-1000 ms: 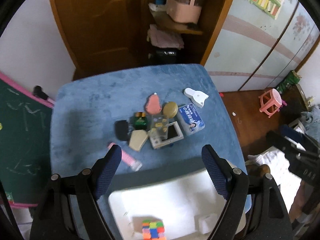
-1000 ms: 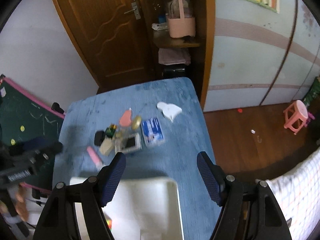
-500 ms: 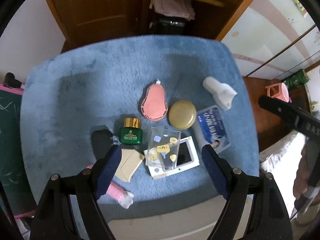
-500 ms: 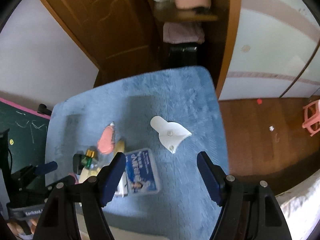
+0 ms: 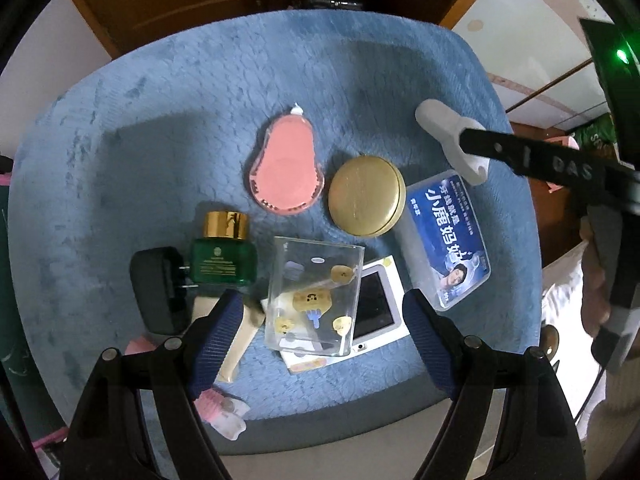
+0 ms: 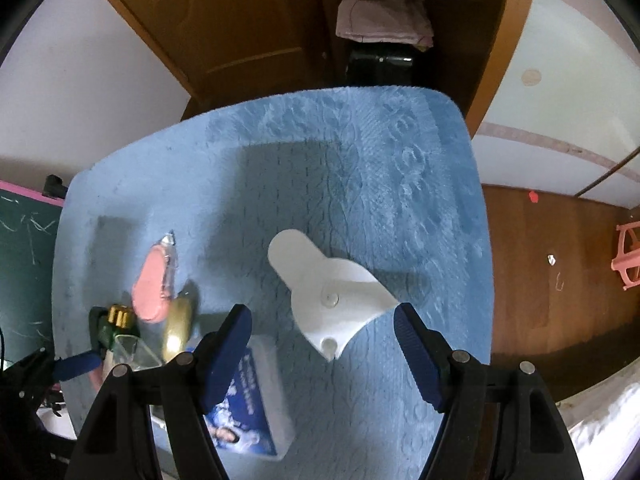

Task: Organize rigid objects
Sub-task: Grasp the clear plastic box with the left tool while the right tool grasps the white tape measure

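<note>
My left gripper (image 5: 320, 320) is open above a clear plastic box (image 5: 316, 296) with yellow stickers, which lies on a white-framed tablet toy (image 5: 376, 312). Around it lie a green jar with gold lid (image 5: 222, 256), a pink pear-shaped case (image 5: 286, 168), a round gold compact (image 5: 366, 196), a blue-labelled box (image 5: 452, 236), a black plug (image 5: 160, 288) and a beige piece (image 5: 236, 344). My right gripper (image 6: 324, 344) is open just above a white scoop-shaped piece (image 6: 328, 296); it also shows in the left wrist view (image 5: 452, 136).
Everything lies on a blue fuzzy mat (image 6: 360, 160) over a small table. A pink item (image 5: 224, 416) lies by the mat's near edge. A white tray rim (image 5: 360, 440) is at the bottom. A wooden door (image 6: 224, 20) and shelf stand behind; wooden floor (image 6: 540, 280) is to the right.
Both grippers have moved forward and down toward the mat. The left one is now over the clear box, the right one over the white scoop piece. The tray has dropped out of view.
</note>
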Demonstrator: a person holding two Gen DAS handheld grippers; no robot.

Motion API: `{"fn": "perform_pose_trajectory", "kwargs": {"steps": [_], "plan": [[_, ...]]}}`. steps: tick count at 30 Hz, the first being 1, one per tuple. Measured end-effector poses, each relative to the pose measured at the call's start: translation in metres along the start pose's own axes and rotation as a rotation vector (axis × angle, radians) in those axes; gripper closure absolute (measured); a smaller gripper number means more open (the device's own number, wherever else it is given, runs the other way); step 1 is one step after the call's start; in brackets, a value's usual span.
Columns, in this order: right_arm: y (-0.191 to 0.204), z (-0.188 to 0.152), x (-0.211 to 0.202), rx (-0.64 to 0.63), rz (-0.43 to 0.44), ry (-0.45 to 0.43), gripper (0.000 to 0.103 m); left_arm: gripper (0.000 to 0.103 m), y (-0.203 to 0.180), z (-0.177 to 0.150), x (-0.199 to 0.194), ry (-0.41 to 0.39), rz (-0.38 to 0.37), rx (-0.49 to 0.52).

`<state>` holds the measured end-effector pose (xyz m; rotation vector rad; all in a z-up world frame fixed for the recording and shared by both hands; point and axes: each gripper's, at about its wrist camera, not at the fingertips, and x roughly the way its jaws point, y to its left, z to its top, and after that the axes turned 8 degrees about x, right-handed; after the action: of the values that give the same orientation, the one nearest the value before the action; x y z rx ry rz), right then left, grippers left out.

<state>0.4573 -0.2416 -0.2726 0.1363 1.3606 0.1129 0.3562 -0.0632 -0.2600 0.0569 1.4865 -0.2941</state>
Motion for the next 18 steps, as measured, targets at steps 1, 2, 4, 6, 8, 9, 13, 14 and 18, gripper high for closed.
{"fn": "perform_pose_trajectory", "kwargs": {"steps": [1, 2, 4, 6, 8, 9, 13, 14, 18], "plan": [[-0.001, 0.001, 0.003, -0.008, -0.007, 0.004, 0.029, 0.019, -0.001, 0.0, 0.002, 0.006, 0.003, 0.002], [-0.001, 0.003, 0.007, -0.018, -0.019, 0.007, 0.029, 0.019, -0.001, 0.0, 0.003, 0.009, 0.002, 0.002], [-0.002, 0.006, 0.015, -0.034, -0.04, 0.016, 0.029, 0.019, -0.002, 0.0, 0.007, 0.016, 0.002, 0.003], [-0.003, 0.007, 0.023, -0.046, -0.04, 0.036, 0.029, 0.019, -0.004, 0.002, 0.009, 0.02, 0.002, 0.003], [-0.004, 0.006, 0.03, -0.063, -0.047, 0.051, 0.029, 0.022, -0.005, 0.002, 0.011, 0.024, -0.003, 0.004], [-0.004, 0.006, 0.032, -0.075, -0.052, 0.049, 0.029, 0.026, -0.004, 0.002, 0.014, 0.026, -0.006, 0.004], [0.003, 0.001, 0.034, -0.133, -0.089, 0.021, 0.035, 0.035, -0.004, 0.006, 0.016, 0.027, 0.013, 0.005], [0.005, 0.0, 0.033, -0.147, -0.098, 0.015, 0.036, 0.039, -0.004, 0.007, 0.017, 0.028, 0.023, 0.007], [0.01, -0.009, 0.032, -0.162, -0.123, 0.005, 0.037, 0.05, 0.0, 0.005, 0.015, 0.021, 0.029, -0.003]]}}
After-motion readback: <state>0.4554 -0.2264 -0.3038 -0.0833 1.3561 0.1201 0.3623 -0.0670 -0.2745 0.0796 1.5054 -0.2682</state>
